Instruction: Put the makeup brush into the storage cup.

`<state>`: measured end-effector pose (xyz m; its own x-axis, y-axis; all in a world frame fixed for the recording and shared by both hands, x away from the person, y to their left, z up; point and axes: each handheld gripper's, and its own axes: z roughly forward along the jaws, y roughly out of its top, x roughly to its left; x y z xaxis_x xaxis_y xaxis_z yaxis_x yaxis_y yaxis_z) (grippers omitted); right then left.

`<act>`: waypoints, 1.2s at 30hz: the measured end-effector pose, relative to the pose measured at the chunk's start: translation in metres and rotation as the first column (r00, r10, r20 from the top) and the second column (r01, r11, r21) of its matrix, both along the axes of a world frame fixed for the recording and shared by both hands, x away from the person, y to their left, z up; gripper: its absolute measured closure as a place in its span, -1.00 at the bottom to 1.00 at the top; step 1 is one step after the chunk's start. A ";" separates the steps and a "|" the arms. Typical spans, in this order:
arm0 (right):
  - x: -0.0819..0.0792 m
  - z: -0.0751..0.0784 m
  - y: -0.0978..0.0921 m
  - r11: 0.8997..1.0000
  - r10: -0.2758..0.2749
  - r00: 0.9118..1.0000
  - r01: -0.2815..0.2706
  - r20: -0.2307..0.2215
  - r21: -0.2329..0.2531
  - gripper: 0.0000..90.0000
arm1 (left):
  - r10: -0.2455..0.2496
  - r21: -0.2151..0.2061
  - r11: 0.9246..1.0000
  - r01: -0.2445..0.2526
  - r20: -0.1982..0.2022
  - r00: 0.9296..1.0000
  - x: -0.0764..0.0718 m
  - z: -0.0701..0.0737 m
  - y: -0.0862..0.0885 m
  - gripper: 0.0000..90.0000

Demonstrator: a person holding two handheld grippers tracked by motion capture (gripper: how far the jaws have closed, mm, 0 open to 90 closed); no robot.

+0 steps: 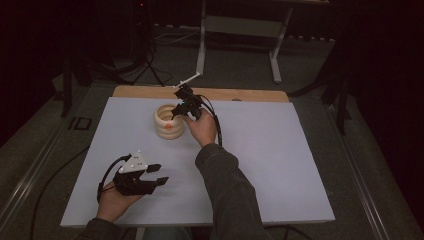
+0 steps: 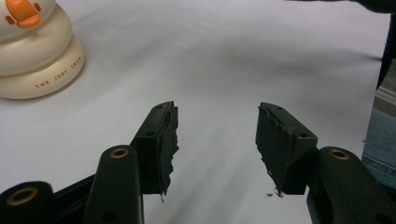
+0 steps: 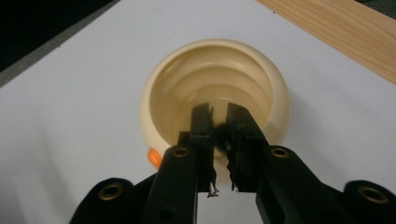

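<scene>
Over the cup (image 3: 212, 95) mouth, right gripper (image 3: 218, 122) fingers stood nearly pressed together, gripping nothing discernible; left gripper (image 2: 217, 126) fingers spread over the worktop (image 2: 224, 60).

I see the ringed cup (image 1: 168, 121) standing toward the far middle of the bench (image 1: 280, 165), my right hand-held gripper (image 1: 176, 111) above its mouth, and my left hand-held gripper (image 1: 159, 175) near the front-left edge, well apart.

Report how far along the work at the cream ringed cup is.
Done: the right hand-held gripper has reached the cream ringed cup, its jaws nearly closed over the opening on something small and dark. Whether it is going in or coming out is unclear. The left hand-held gripper rests open on the white mat.
</scene>
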<state>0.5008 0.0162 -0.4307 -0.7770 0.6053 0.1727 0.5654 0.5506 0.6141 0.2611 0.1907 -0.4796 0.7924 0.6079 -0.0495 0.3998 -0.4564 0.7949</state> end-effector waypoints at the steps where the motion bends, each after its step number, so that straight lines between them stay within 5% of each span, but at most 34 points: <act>1: 0.000 0.000 -0.002 1.000 0.000 1.000 0.000 0.001 -0.003 0.78 | 0.001 -0.001 1.000 -0.001 0.000 1.000 0.000 0.000 0.000 0.07; 19: -0.013 0.003 -0.042 0.996 -0.047 0.999 0.046 0.012 0.072 0.16 | 0.003 0.011 1.000 -0.003 0.003 1.000 -0.001 0.000 -0.003 0.01; 36: -0.041 -0.005 -0.098 0.990 -0.050 0.998 0.043 0.047 0.138 -0.15 | 0.017 0.015 1.000 -0.017 -0.003 1.000 0.000 0.000 -0.009 -0.22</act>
<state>0.4599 -0.0815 -0.4359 -0.7586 0.6142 0.2176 0.5548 0.4336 0.7101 0.2611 0.1813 -0.4799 0.7817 0.6222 -0.0427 0.4098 -0.4609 0.7871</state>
